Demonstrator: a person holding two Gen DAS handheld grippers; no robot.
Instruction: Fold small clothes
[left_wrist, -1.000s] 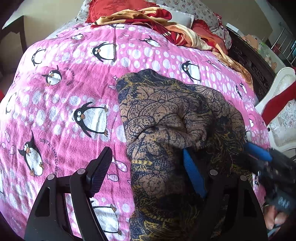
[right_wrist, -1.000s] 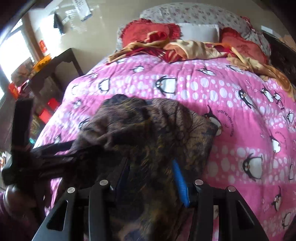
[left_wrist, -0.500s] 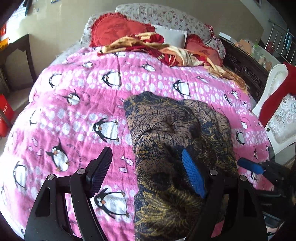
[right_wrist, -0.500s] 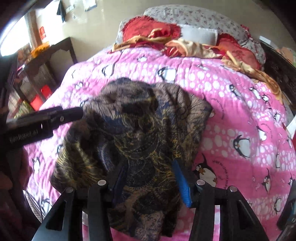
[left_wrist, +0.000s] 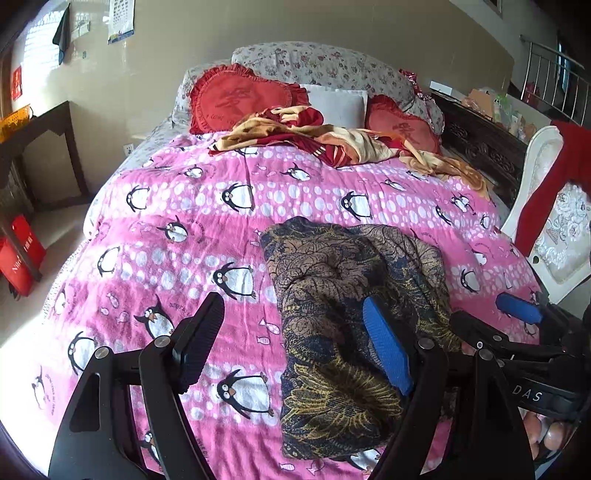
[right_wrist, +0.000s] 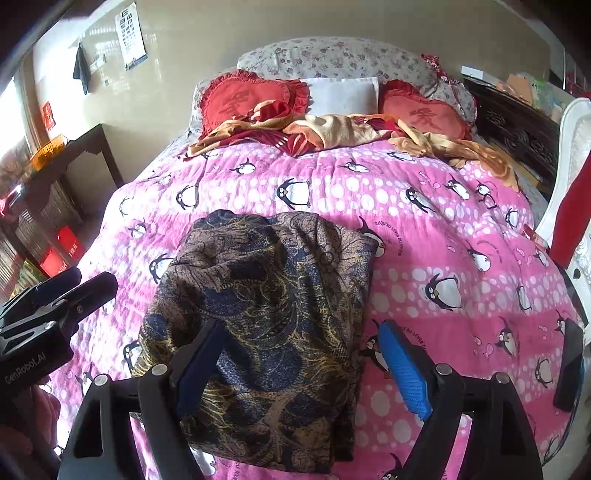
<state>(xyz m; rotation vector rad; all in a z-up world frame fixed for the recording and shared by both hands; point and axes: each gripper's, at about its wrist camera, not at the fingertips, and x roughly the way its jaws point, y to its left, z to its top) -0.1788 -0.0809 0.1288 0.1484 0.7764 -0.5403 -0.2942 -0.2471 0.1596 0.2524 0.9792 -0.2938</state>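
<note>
My left gripper (left_wrist: 295, 347) stands wide apart with nothing between its pads, its blue pad over the left part of the folded dark patterned garment (left_wrist: 343, 325), while its black pad hangs above bare blanket. My right gripper (right_wrist: 303, 362) is likewise spread wide and empty, straddling the garment's near right edge. The garment lies bunched in a rough rectangle on the pink penguin blanket (right_wrist: 424, 229), toward the near end of the bed, well short of the red heart cushions (right_wrist: 243, 99).
</note>
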